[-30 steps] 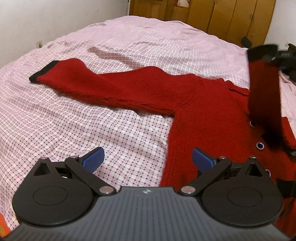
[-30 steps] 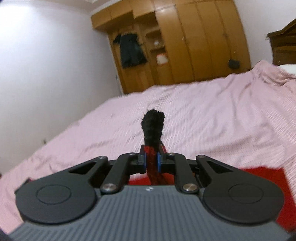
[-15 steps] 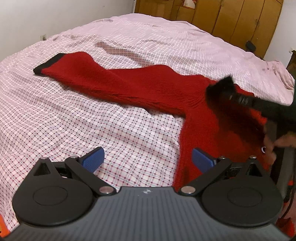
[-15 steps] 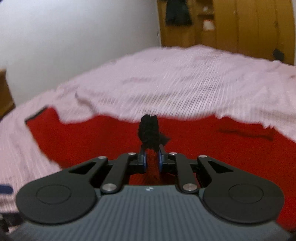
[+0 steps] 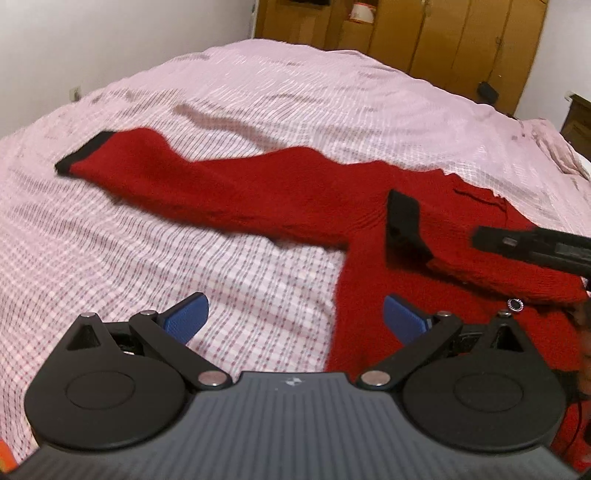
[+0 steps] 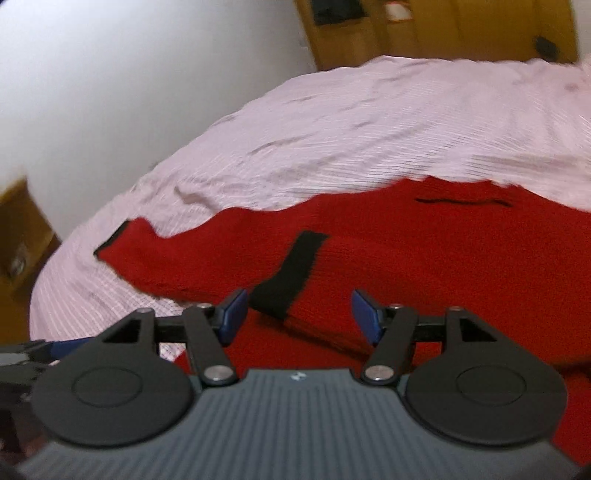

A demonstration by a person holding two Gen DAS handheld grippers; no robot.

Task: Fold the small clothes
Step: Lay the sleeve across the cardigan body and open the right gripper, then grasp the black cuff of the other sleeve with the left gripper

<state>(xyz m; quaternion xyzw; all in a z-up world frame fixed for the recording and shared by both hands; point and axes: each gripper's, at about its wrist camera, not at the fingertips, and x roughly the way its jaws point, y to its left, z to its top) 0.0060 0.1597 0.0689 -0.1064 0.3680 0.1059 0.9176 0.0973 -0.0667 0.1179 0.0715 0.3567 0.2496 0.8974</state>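
A red knitted cardigan [image 5: 369, 266] with black cuffs lies flat on the bed; it also shows in the right wrist view [image 6: 424, 251]. Its left sleeve stretches out to the far left and ends in a black cuff [image 5: 79, 153]. Its right sleeve is folded across the body, with its black cuff [image 6: 291, 273] lying free on the red knit; this cuff also shows in the left wrist view [image 5: 402, 221]. My left gripper [image 5: 295, 317] is open and empty over the cardigan's left edge. My right gripper [image 6: 299, 310] is open just behind the folded cuff.
The bed carries a pink checked sheet [image 5: 147, 258] with some wrinkles. Wooden wardrobes [image 5: 424, 33] stand beyond the far end. A white wall [image 5: 92, 44] runs along the left side. Metal snap buttons [image 5: 515, 304] line the cardigan's front.
My right gripper carried the right sleeve's cuff down across the cardigan's body and let it go; it now stands open. The left gripper stayed open and shifted slightly.
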